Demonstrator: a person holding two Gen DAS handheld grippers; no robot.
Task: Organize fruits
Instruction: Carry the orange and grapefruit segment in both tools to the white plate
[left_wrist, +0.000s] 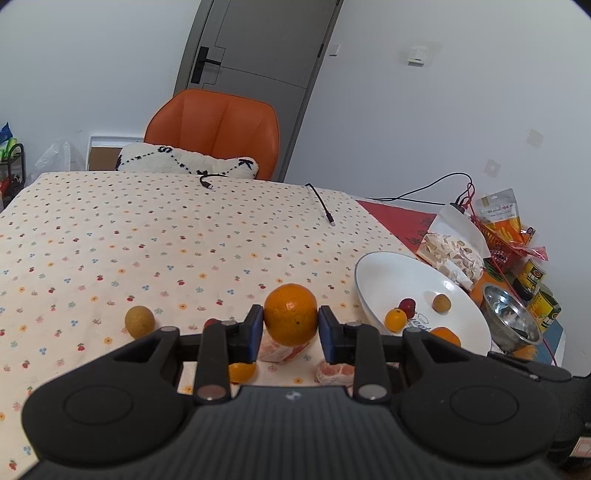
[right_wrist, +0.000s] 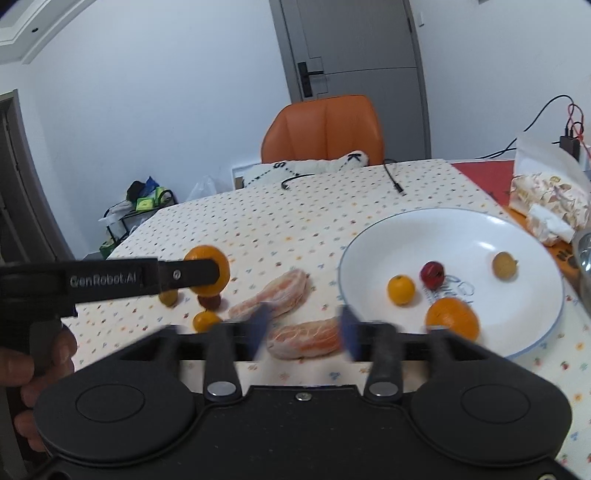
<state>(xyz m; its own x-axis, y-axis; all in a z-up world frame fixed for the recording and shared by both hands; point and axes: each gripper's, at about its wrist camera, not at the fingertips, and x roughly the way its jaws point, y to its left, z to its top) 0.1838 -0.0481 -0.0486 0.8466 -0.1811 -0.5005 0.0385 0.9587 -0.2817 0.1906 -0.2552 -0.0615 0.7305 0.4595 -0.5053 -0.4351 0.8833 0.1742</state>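
Orange (left_wrist: 290, 314) sits clamped between the left gripper (left_wrist: 290, 325) jaws, lifted above the tablecloth, left of the white plate (right_wrist: 461, 221). The right gripper (right_wrist: 304, 328) straddles a peeled segment (right_wrist: 306, 338), jaws wide. The carry should probably stay level, releasing low inside the plate.

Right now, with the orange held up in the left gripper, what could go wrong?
1. The orange is round and pinched only at its sides by the left gripper, so it may slip and roll.
2. The plate already holds four fruits; dropping the orange in could knock them.
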